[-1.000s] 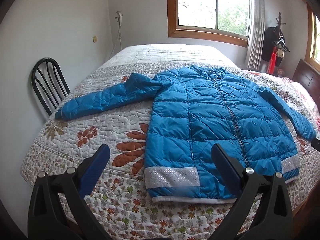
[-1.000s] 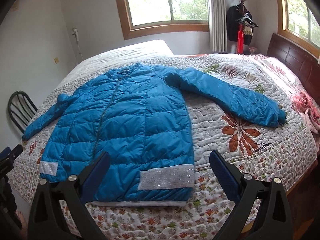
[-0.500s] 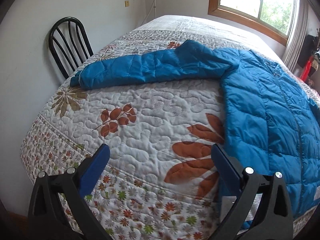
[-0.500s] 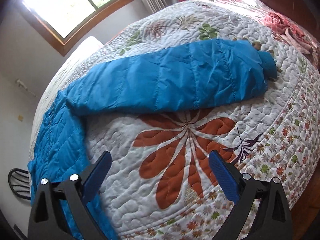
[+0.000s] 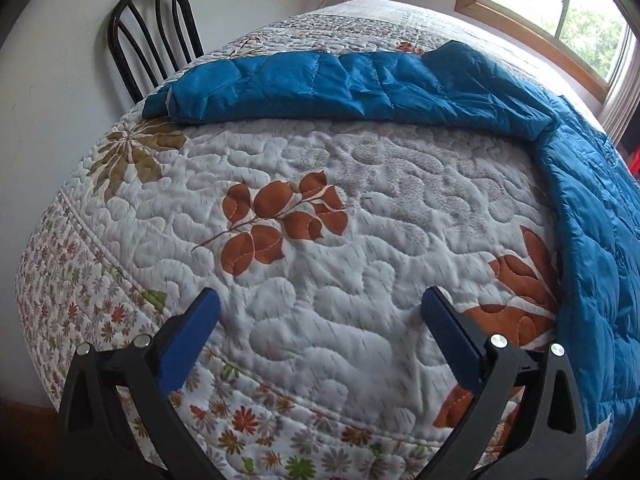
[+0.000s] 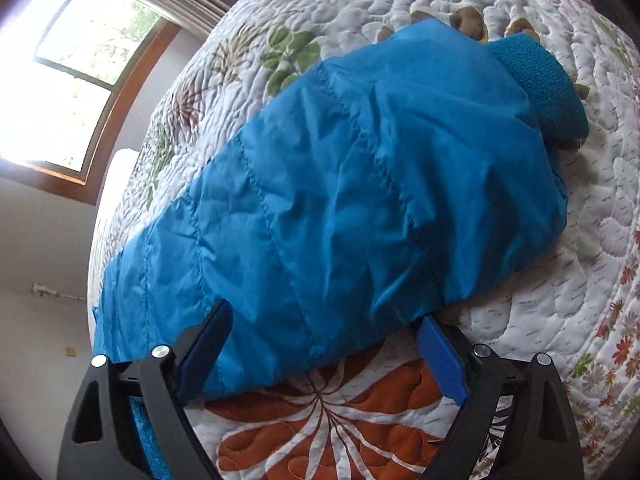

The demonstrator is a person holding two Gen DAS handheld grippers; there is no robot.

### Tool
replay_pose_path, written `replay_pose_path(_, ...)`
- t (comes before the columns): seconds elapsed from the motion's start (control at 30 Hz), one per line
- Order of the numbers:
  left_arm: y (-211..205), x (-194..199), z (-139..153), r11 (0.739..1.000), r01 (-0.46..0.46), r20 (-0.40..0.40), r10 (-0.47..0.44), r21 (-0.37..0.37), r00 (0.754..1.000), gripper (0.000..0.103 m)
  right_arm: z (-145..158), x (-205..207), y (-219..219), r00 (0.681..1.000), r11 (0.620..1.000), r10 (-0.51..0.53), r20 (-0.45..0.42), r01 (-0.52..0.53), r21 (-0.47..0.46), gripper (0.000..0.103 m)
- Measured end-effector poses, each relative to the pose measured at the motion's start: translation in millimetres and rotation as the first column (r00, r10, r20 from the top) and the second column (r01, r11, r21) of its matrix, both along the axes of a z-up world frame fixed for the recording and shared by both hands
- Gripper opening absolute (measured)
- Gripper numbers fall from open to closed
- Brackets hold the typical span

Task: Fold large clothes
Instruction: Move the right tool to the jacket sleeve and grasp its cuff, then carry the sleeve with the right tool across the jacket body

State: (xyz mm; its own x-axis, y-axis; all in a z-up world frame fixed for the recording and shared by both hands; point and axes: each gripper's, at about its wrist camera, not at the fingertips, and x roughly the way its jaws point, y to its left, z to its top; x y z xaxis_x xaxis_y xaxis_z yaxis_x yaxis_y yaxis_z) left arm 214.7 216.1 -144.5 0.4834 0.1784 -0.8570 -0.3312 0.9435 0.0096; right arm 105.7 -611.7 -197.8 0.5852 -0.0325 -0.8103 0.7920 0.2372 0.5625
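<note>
A blue quilted jacket lies flat on the bed. In the left wrist view its left sleeve stretches across the far side, with the jacket body at the right. My left gripper is open over bare quilt, well short of that sleeve. In the right wrist view the other sleeve fills the frame, and its knit cuff points to the upper right. My right gripper straddles the sleeve's near edge. Its jaws are wide and closing, and the pads do not pinch the fabric.
The floral bedspread covers the whole bed and drops off at the near edge. A black chair stands against the wall beyond the bed's left corner. Wood-framed windows are at the far side.
Both grippers have dropped closer to the bed. The left swung away from the jacket body toward the left sleeve. The right rolled and closed in on the right sleeve, which now lies between its jaws.
</note>
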Motion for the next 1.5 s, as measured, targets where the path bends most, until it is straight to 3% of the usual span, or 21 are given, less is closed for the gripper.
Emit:
replay_pose_path(0.07, 4.5, 4.4, -2.6, 1.0, -0.005, 0.006, 0.005, 0.013, 1.0, 0.1, 2.1, 0.8, -3.8, 0.999, 0.999, -0.036, -0.009, 0.036, 0.001, 0.084)
replay_pose_path(0.1, 6.5, 6.5, -4.2, 1.0, -0.007, 0.009, 0.007, 0.016, 1.0, 0.101, 5.7, 1.0, -4.4, 0.999, 0.999, -0.048, -0.023, 0.047, -0.014, 0.072)
replay_pose_path(0.13, 8.1, 9.8, -5.6, 1.0, -0.006, 0.013, 0.006, 0.014, 1.0, 0.101, 9.7, 2.7, -6.1, 0.998, 0.998, -0.049, -0.031, 0.048, -0.038, 0.052)
replay_pose_path(0.23, 9.6, 13.8, -8.0, 1.0, -0.001, 0.035, 0.0, 0.029, 0.999, 0.101, 20.4, 9.4, -12.4, 0.999, 0.998, -0.021, 0.043, 0.023, -0.057, 0.013)
replay_pose_path(0.33, 16.5, 15.8, -10.6, 1.0, 0.002, 0.05, -0.002, 0.002, 0.999, 0.101, 31.8, 14.7, -11.2, 0.996, 0.995, -0.007, 0.086, 0.016, -0.102, 0.007)
replay_pose_path(0.4, 19.7, 14.6, -10.8, 1.0, 0.01, 0.053, -0.009, -0.016, 0.999, 0.101, 37.1, 20.0, -7.4, 0.998, 0.986, 0.01, 0.061, 0.0, -0.166, 0.006)
replay_pose_path(0.5, 25.7, 16.7, -12.9, 1.0, 0.025, 0.057, -0.024, -0.018, 0.998, 0.101, 32.5, 39.1, -4.6, 0.998, 0.974, 0.015, -0.061, -0.029, -0.223, 0.005)
replay_pose_path(0.6, 17.7, 14.6, -11.3, 1.0, 0.028, 0.055, -0.028, -0.004, 0.998, 0.101, 43.1, 50.7, 10.1, 0.992, 0.953, 0.005, -0.128, -0.043, -0.298, 0.005)
replay_pose_path(0.73, 17.7, 14.3, -11.3, 0.999, 0.032, 0.059, -0.032, -0.009, 0.998, 0.101, 92.0, 65.5, 47.1, 0.997, 0.876, 0.051, -0.062, -0.074, -0.476, 0.005)
replay_pose_path(0.83, 18.5, 12.8, -11.6, 0.999, 0.035, 0.063, -0.034, -0.013, 0.997, 0.101, 126.5, 87.0, 89.9, 0.98, 0.799, 0.201, -0.004, -0.167, -0.578, 0.004)
replay_pose_path(0.9, 18.6, 12.9, -11.6, 0.999, 0.036, 0.064, -0.035, -0.015, 0.997, 0.101, 140.7, 100.5, 128.2, 0.939, 0.721, 0.342, -0.023, -0.278, -0.635, 0.004)
replay_pose_path(0.97, 19.2, 13.5, -11.8, 0.999, 0.037, 0.064, -0.036, -0.016, 0.997, 0.101, 144.3, 121.1, 170.2, 0.874, 0.614, 0.479, -0.078, -0.397, -0.682, 0.004)
replay_pose_path(1.1, 19.0, 12.8, -11.8, 0.999, 0.041, 0.059, -0.04, -0.019, 0.997, 0.101, 119.7, 157.2, 236.1, 0.688, 0.454, 0.703, -0.182, -0.63, -0.63, 0.006)
replay_pose_path(1.17, 18.2, 13.0, -11.3, 0.999, 0.042, 0.053, -0.041, -0.017, 0.998, 0.101, 103.9, 166.4, 255.7, 0.608, 0.396, 0.765, -0.213, -0.704, -0.59, 0.016)
replay_pose_path(1.2, 17.6, 13.4, -10.7, 0.999, 0.043, 0.047, -0.042, -0.015, 0.998, 0.101, 97.3, 166.7, 259.5, 0.586, 0.382, 0.781, -0.215, -0.721, -0.577, 0.023)
replay_pose_path(1.27, 16.5, 14.3, -7.8, 0.999, 0.037, 0.032, -0.036, -0.013, 0.999, 0.1, 87.4, 156.9, 268.6, 0.565, 0.393, 0.804, -0.183, -0.737, -0.55, 0.033)
replay_pose_path(1.33, 14.0, 13.2, -1.0, 1.0, 0.022, 0.035, -0.021, -0.018, 0.999, 0.1, 83.3, 140.7, 272.1, 0.562, 0.416, 0.815, -0.143, -0.738, -0.532, 0.042)
replay_pose_path(1.43, -1.0, 13.4, 17.6, 0.999, 0.022, 0.067, -0.02, -0.028, 0.998, 0.099, 82.3, 114.8, 277.5, 0.555, 0.417, 0.82, -0.137, -0.745, -0.52, 0.058)
replay_pose_path(1.5, -22.9, 15.7, 34.2, 0.996, 0.074, 0.102, -0.07, -0.039, 0.992, 0.099, 83.2, 100.8, 286.1, 0.562, 0.402, 0.808, -0.178, -0.747, -0.53, 0.059)
